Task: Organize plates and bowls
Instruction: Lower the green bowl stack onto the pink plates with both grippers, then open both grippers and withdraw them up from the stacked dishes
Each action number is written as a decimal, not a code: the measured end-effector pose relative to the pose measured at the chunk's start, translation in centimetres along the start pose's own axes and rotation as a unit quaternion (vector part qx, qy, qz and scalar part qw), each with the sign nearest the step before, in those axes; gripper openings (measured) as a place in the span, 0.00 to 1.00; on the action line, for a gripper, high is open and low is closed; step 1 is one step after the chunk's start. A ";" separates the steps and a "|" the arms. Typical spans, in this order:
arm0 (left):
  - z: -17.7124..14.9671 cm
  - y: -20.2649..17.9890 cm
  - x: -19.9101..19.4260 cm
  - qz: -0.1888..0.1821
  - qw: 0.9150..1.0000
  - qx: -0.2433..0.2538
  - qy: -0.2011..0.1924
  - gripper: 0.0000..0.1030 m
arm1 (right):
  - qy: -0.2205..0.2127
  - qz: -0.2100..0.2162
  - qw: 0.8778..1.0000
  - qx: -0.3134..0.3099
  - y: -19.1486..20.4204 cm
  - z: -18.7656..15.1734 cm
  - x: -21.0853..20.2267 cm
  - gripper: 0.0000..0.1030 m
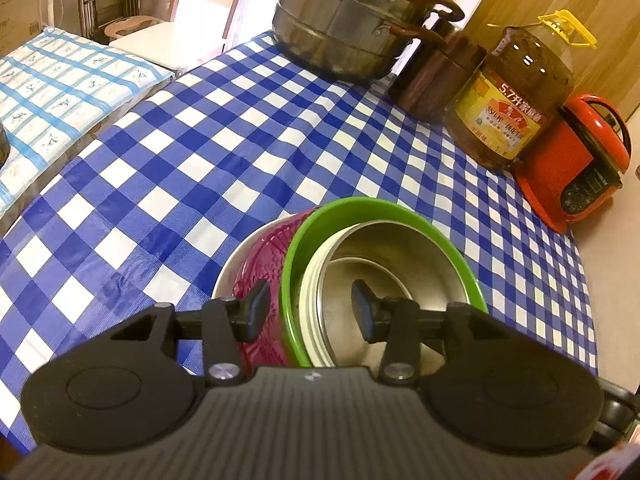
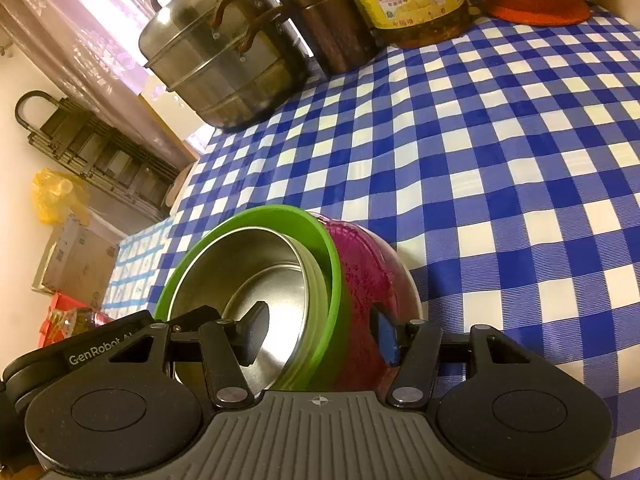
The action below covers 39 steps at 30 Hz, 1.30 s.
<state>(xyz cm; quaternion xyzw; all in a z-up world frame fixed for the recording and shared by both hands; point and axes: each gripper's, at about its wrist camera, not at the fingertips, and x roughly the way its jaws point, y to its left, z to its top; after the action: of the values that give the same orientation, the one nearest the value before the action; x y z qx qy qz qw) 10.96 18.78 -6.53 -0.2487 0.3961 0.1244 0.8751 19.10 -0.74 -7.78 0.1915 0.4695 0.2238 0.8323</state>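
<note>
Nested bowls sit tilted on the checked tablecloth [image 1: 248,128], right in front of both grippers. The green bowl [image 1: 304,240] has a smooth plastic rim and a shiny steel lining; inside it leans a smaller steel bowl [image 1: 360,264] with a pale ribbed rim. Outside, a magenta bowl [image 1: 264,256] with an embossed, leafy texture cups the green one, and a plain steel rim shows beyond it.

Left gripper [image 1: 310,310]: jaws apart, straddling the stack's wall, one blue pad against the magenta outside, the other inside the steel hollow. Whether the pads press the wall, I cannot tell.

Right gripper [image 2: 320,336]: same story from the other side, jaws apart, one finger in the steel interior, the other by the magenta shell; contact unclear.

Further back, a tiered steel steamer pot [image 1: 352,16] with rust-brown handles stands at the table's far edge. Beside it a brown cylindrical tin [image 1: 436,76], then a big amber oil jug [image 1: 512,96] with a yellow handle, then a glossy red cooker [image 1: 572,160].
</note>
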 end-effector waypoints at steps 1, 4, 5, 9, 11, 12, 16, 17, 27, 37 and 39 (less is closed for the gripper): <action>0.0 0.0 -0.2 -0.001 1.000 0.000 -0.001 0.40 | -0.002 0.000 1.000 0.000 0.0 0.0 -0.2 0.55; -0.2 -0.1 -0.7 -0.004 1.000 -0.002 -0.005 0.41 | -0.005 0.002 1.000 0.001 -0.1 0.0 -0.7 0.55; -0.2 -0.1 -1.0 -0.004 1.000 -0.002 -0.007 0.41 | -0.007 0.002 1.000 0.000 -0.1 0.0 -0.9 0.55; -0.4 -0.2 -1.8 -0.004 1.000 -0.001 -0.015 0.45 | -0.014 0.001 1.000 0.002 -0.3 -0.1 -2.0 0.56; -0.7 -0.2 -2.3 -0.005 1.000 -0.001 -0.019 0.46 | -0.018 0.000 1.000 0.002 -0.5 -0.2 -2.5 0.56; -0.8 -0.1 -2.6 -0.004 1.000 -0.001 -0.021 0.47 | -0.019 -0.001 1.000 0.002 -0.6 -0.2 -2.7 0.56; -1.3 -0.2 -3.7 -0.002 1.000 0.002 -0.029 0.47 | -0.024 -0.007 1.000 0.004 -1.0 -0.4 -3.9 0.56; -1.5 -0.3 -4.0 0.000 0.999 0.006 -0.032 0.48 | -0.025 -0.008 1.000 0.004 -1.1 -0.4 -4.2 0.56; -3.8 -1.2 -7.3 0.012 0.997 0.049 -0.052 0.65 | -0.035 -0.018 0.999 0.005 -1.7 -1.7 -7.7 0.57; -6.5 -2.1 -10.2 0.010 0.994 0.091 -0.050 0.82 | -0.035 -0.036 0.998 -0.028 -1.7 -3.6 -10.6 0.57; -7.0 -2.4 -10.6 0.010 0.993 0.103 -0.048 0.83 | -0.036 -0.041 0.998 -0.040 -1.6 -4.1 -11.2 0.57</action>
<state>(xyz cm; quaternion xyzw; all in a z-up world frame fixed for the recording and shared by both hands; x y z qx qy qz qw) 0.54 12.82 -1.64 -0.1468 0.3666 0.1034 0.9129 10.72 -7.78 -2.79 0.1468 0.4374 0.2014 0.8641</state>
